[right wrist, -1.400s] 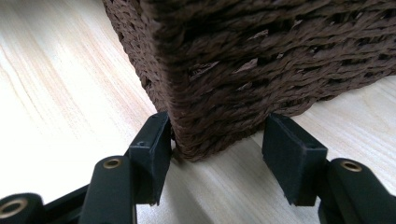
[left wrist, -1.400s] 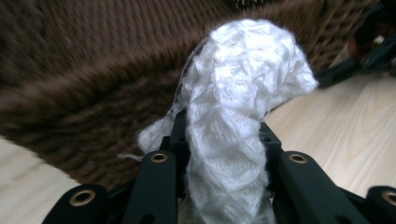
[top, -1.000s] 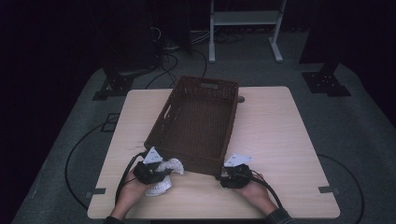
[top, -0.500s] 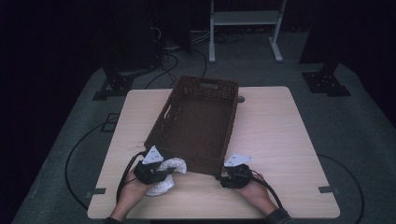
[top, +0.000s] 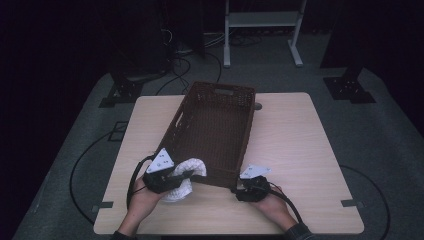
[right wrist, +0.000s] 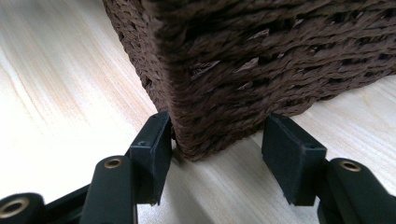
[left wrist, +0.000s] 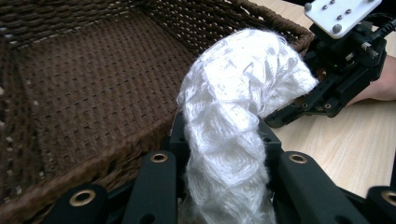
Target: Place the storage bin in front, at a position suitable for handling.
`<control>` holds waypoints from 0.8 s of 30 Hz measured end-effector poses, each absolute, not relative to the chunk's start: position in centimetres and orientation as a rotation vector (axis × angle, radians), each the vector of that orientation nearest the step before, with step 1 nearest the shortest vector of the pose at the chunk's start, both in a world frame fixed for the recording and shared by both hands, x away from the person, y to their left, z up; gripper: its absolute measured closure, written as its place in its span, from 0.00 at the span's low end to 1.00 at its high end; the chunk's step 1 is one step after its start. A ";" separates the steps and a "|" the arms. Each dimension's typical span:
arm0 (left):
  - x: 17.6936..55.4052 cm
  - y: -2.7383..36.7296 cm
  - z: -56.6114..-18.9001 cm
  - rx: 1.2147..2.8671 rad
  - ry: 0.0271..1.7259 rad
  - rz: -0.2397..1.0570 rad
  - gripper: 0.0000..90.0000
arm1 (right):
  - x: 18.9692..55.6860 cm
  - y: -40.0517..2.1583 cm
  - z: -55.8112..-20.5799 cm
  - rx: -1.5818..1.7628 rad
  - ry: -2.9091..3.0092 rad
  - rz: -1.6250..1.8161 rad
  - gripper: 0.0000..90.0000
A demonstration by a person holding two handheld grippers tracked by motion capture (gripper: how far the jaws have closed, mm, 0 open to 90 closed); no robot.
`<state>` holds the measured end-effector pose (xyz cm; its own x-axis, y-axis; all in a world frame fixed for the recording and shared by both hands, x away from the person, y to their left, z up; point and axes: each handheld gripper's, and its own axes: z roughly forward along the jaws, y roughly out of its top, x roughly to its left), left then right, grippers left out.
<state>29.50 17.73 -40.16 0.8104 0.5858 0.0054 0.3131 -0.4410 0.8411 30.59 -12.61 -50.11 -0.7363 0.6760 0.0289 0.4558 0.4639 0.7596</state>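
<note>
Now white cloth overhangs basket rim.

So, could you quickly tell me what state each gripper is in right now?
Left gripper: shut on the white knitted cloth.
Right gripper: open, jaws astride the basket corner.

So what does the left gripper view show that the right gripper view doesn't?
The left gripper view alone shows the white knitted cloth clamped between its jaws, the basket's woven floor, and the right gripper beyond the near rim. The right gripper view alone shows the basket's outer corner low between its own jaws, one pad touching the weave, the other apart. Both show the brown wicker basket and the pale wooden table.
</note>
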 end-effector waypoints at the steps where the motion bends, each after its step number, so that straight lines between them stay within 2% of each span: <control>1: 29.6 17.6 -40.5 2.065 0.665 0.352 0.76 | 30.6 -12.6 -50.1 0.967 2.439 1.139 0.47; 10: 30.2 16.1 -43.3 2.150 0.676 0.298 0.77 | 30.6 -12.6 -50.1 0.963 2.437 1.136 0.47; 21: 30.2 15.6 -44.3 2.188 0.672 0.273 0.77 | 30.6 -12.6 -50.1 0.965 2.434 1.138 0.48; 24: 30.3 14.9 -45.4 2.261 0.668 0.280 0.77 | 30.6 -12.6 -50.1 0.966 2.434 1.137 0.48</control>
<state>30.32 14.85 -45.36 0.8400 0.5426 -0.0021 0.3788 -0.5838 0.7181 30.56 -12.58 -50.12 -0.7352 0.6775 0.0233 0.4525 0.4649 0.7610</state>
